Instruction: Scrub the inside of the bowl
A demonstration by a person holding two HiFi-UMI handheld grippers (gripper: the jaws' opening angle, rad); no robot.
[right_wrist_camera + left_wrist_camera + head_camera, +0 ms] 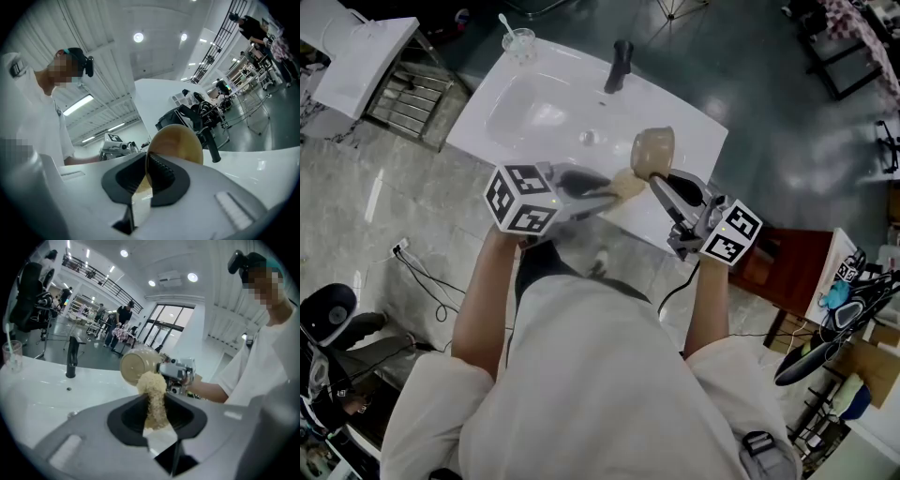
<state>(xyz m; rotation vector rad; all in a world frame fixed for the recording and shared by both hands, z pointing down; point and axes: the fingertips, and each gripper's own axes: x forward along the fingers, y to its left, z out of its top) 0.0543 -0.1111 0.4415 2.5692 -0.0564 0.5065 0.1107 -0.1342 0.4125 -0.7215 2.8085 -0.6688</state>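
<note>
— What carries everything here?
— A white bench [689,117] with a shallow oval basin [530,112] sunk into it and a small drain [589,138] at its bottom.
— Anything standing on it?
— A black tap [621,64], upright at the back edge. A clear glass [518,41] at the far left corner, with a white stick [504,21] leaning in it.
— Touching?
— No, well apart.

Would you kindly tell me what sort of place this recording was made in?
Probably a large lab or workshop hall, not a kitchen: a white sink with a black faucet stands on open floor, with a mezzanine railing and people at workbenches behind.
</note>
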